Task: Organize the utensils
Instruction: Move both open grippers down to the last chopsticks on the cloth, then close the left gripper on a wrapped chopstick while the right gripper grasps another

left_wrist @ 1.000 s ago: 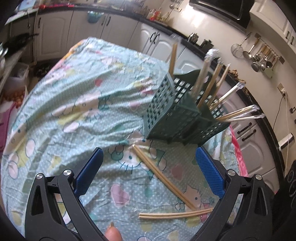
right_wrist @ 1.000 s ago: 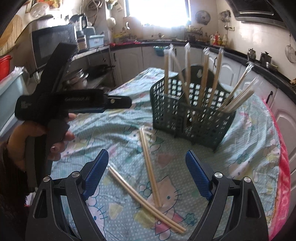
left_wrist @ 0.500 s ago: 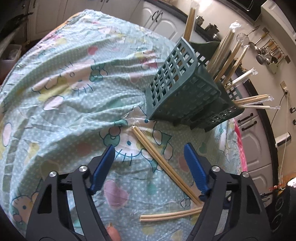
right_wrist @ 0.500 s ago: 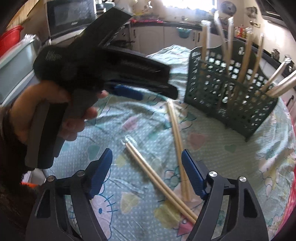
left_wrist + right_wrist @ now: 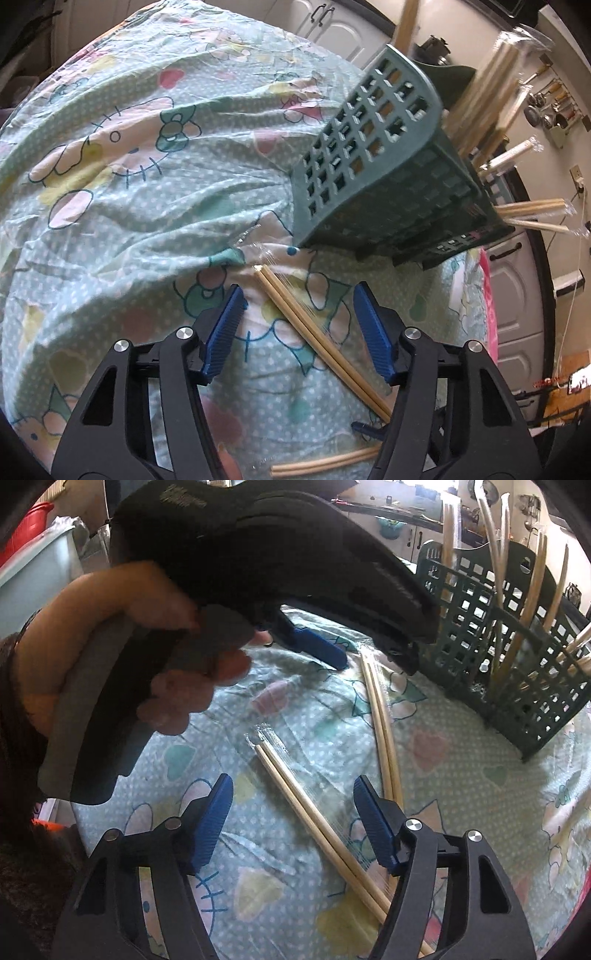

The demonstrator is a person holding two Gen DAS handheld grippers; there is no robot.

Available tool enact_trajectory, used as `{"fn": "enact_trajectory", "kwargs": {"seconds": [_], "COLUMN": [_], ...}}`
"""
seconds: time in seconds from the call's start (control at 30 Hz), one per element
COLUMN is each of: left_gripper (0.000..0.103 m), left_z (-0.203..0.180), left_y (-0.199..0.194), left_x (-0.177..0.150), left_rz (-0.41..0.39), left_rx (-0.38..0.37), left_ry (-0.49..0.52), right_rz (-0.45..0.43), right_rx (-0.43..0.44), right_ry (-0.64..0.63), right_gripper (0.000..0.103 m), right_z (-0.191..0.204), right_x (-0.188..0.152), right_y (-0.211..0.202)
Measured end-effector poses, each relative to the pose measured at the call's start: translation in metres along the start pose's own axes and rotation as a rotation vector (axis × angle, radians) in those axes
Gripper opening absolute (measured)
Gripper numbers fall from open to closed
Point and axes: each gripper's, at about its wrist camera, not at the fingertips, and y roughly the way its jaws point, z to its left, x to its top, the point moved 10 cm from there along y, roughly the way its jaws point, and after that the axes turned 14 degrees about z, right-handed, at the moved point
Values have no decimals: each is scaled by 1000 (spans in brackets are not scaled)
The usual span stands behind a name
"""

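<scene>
— So, which step is this?

— Pickup, by my reading. Two wrapped pairs of chopsticks lie loose on the patterned tablecloth (image 5: 122, 206), and each hand is going for its own pair. The left gripper (image 5: 298, 317) straddles the pair nearer the basket (image 5: 317, 328); its jaws are closing, with the sticks between the blue pads but not yet pressed.

— And the other one?

— The right gripper (image 5: 291, 812) does the same over the second pair (image 5: 314, 812), jaws narrowing, nothing pinched yet. The two pairs seem to cross near their far ends, by the right gripper's own finger.

— Where do they go?

— Into the green basket (image 5: 373, 177), I'd say; it stands just beyond the loose pairs, already holding several wrapped pairs upright (image 5: 535, 602).

— What does the next move call for?

— Getting the pads down to cloth level and squeezing across both sticks of a pair at once. The clear wrapper looks slippery, so a shallow pinch might catch only film. Probably lift one pair before the other.
</scene>
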Motion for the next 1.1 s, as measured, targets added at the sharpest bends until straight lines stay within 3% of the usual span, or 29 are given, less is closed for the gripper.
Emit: {"fn": "enact_trajectory", "kwargs": {"seconds": [0.4, 0.6, 0.87, 1.1], "left_gripper": [38, 27, 13, 8], "left_z": [10, 15, 25, 27], "left_y": [6, 7, 6, 5], "left_x": [13, 17, 18, 18], "left_rz": [16, 15, 11, 9], "left_rx": [26, 33, 26, -10], "left_ry": [-24, -28, -49, -64], "right_rz": [30, 42, 42, 30], "right_rx": [-4, -15, -26, -12], "right_ry": [-37, -67, -80, -55], "right_gripper": [54, 41, 15, 12], "right_z": [7, 16, 26, 25], "right_x": [19, 31, 38, 21], "right_y": [22, 29, 28, 21]}}
